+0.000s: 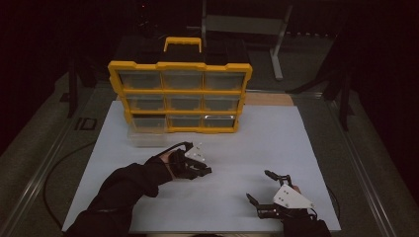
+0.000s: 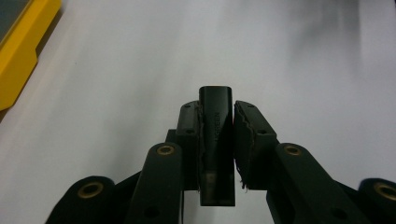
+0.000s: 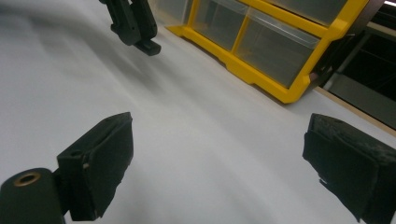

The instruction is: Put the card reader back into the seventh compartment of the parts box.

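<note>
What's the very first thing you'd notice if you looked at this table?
The bright yellow drawer cabinet standing at the far edge of the white table, with one clear drawer pulled out at its lower left. Nearer, the left gripper pinches a small black part; the right gripper is open.

Small black oblong part (image 2: 215, 140), clamped lengthwise in left claw (image 2: 217, 116) above table.

A white board (image 1: 257, 148) covers the table top and carries the things. At 12 o'clock on it stands a yellow organizer (image 1: 180, 96) with clear drawers, three rows of three. One clear drawer (image 1: 146, 137) is out and lies flat on the board at about 11 o'clock, just in front of the organizer's lower left corner, touching it or nearly so.
</note>
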Available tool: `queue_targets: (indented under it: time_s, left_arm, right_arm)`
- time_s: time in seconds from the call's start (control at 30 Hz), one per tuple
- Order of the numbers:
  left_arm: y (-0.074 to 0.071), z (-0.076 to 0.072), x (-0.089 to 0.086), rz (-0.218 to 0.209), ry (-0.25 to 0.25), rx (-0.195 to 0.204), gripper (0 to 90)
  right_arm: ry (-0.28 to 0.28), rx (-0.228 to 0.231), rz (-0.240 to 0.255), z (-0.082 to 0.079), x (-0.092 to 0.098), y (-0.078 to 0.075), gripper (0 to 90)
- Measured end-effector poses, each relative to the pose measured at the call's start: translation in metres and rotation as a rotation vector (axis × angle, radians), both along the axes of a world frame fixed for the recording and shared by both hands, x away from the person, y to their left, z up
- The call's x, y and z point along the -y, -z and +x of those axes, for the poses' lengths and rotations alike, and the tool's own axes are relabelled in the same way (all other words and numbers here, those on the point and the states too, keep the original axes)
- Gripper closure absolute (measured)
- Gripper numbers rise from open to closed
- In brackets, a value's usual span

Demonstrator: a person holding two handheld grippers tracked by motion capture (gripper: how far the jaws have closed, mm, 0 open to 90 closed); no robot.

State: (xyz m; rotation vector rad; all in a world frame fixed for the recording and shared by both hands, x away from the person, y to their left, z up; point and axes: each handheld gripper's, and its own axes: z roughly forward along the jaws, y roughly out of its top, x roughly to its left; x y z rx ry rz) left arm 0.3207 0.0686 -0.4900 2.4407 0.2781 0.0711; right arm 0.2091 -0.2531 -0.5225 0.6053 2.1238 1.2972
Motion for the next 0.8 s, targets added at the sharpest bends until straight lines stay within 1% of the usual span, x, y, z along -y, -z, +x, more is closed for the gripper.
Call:
queue_targets:
  time_s: [0.03, 0.07, 0.1, 0.13, 0.2, 0.27, 0.37, 0.6, 0.73, 0.77, 0.8]
  left_arm:
    - [-0.001, 0.000, -0.001, -0.002, -0.003, -0.003, 73.1]
    - [-0.002, 0.001, -0.002, 0.002, 0.002, 0.000, 73.1]
    - [-0.003, 0.001, -0.002, 0.000, -0.005, 0.006, 73.0]
    - [-0.004, 0.002, -0.003, -0.004, -0.006, -0.003, 73.1]
    - [-0.006, 0.002, -0.005, -0.007, -0.010, 0.003, 73.1]
    - [-0.009, 0.003, -0.007, 0.000, -0.006, 0.009, 73.1]
    - [-0.012, 0.003, -0.009, -0.006, -0.017, 0.016, 73.1]
    - [-0.022, 0.006, -0.015, -0.009, -0.031, 0.021, 73.1]
    - [-0.029, 0.008, -0.019, -0.012, -0.035, 0.032, 73.1]
    - [-0.029, 0.008, -0.019, -0.012, -0.035, 0.032, 73.1]
    - [-0.033, 0.009, -0.021, -0.021, -0.036, 0.031, 73.1]
  right_arm:
    - [0.000, 0.000, 0.007, 0.000, 0.000, 0.000, 8.6]
    - [-0.001, -0.001, 0.006, 0.000, 0.000, 0.000, 8.6]
    - [-0.002, -0.004, 0.004, 0.000, -0.001, 0.000, 8.7]
    - [-0.002, -0.003, 0.002, 0.000, -0.001, 0.000, 8.6]
    - [0.000, -0.002, -0.002, 0.000, -0.001, 0.000, 8.6]
    - [0.001, -0.001, -0.001, 0.000, 0.000, 0.000, 8.6]
    - [0.003, 0.003, -0.004, 0.000, 0.000, 0.000, 8.7]
    - [0.002, 0.001, -0.003, -0.001, 0.000, 0.000, 8.7]
    - [0.004, 0.003, -0.004, 0.000, 0.000, 0.000, 8.7]
    - [0.004, 0.003, -0.004, 0.000, 0.000, 0.000, 8.7]
    - [0.005, 0.004, -0.002, 0.000, 0.000, 0.000, 8.7]
